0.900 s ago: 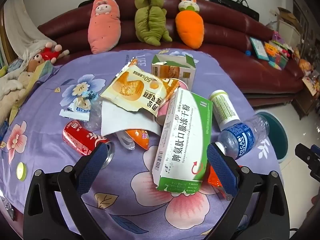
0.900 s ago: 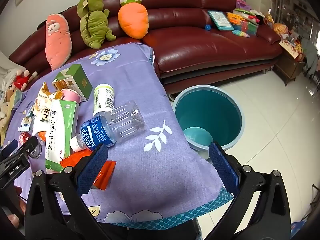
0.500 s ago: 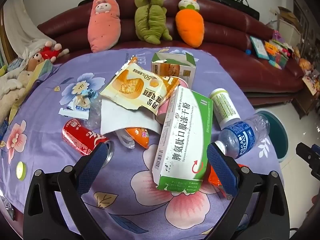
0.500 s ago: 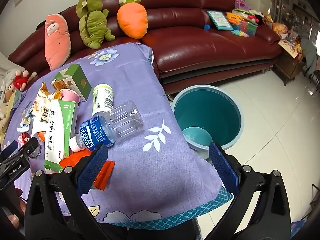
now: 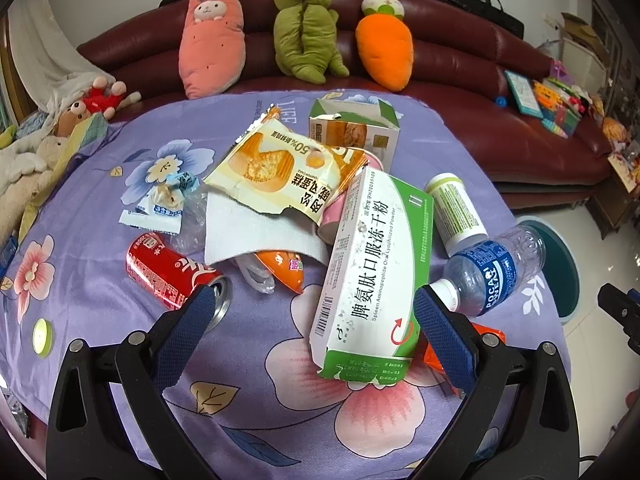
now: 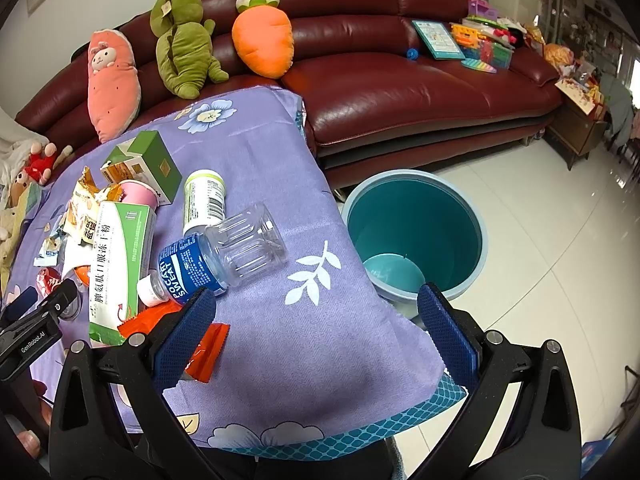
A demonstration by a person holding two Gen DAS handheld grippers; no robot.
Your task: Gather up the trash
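Trash lies on a purple flowered tablecloth (image 5: 256,364): a white-green medicine box (image 5: 374,276), a yellow snack wrapper (image 5: 280,170), a red can (image 5: 168,272), a Pocari Sweat bottle (image 5: 490,272), a white pill bottle (image 5: 454,212), a torn carton (image 5: 354,130) and an orange wrapper (image 6: 200,344). My left gripper (image 5: 310,320) is open, just short of the medicine box. My right gripper (image 6: 316,324) is open over the table's right edge, with the Pocari bottle (image 6: 224,256) ahead left. A teal bin (image 6: 416,236) stands on the floor to the right.
A dark red sofa (image 6: 400,80) with plush toys (image 5: 304,28) runs behind the table. Books and toys (image 6: 476,46) sit on its right end. A white tissue (image 5: 256,232) and small wrappers (image 5: 164,206) lie among the trash. White tiled floor (image 6: 560,240) lies right.
Both views shift only slightly; my left gripper has edged a little closer to the trash pile. Nothing was taken hold of or moved.
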